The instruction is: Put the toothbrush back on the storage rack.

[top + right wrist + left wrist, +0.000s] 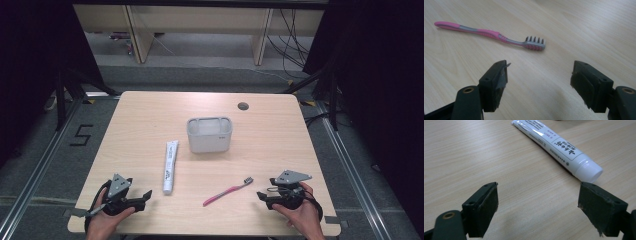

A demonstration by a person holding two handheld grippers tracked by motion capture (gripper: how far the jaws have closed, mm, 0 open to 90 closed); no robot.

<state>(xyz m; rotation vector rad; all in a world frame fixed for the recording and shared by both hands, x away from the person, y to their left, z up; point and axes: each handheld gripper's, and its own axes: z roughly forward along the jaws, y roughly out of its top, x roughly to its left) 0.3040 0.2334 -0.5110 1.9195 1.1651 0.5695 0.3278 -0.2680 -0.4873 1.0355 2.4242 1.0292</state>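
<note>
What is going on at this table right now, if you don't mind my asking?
A person holds the left gripper and the right gripper low over the table, both open and empty. The toothpaste tube lies just ahead of the left one, the pink toothbrush near the right. The grey holder stands untouched.

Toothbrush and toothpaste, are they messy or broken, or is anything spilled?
Nothing is spilled or broken. The pink toothbrush and the white toothpaste tube lie flat on the table, outside the grey holder, which stands upright. The one odd bit: a frayed, peeling pad on the right gripper.
</note>
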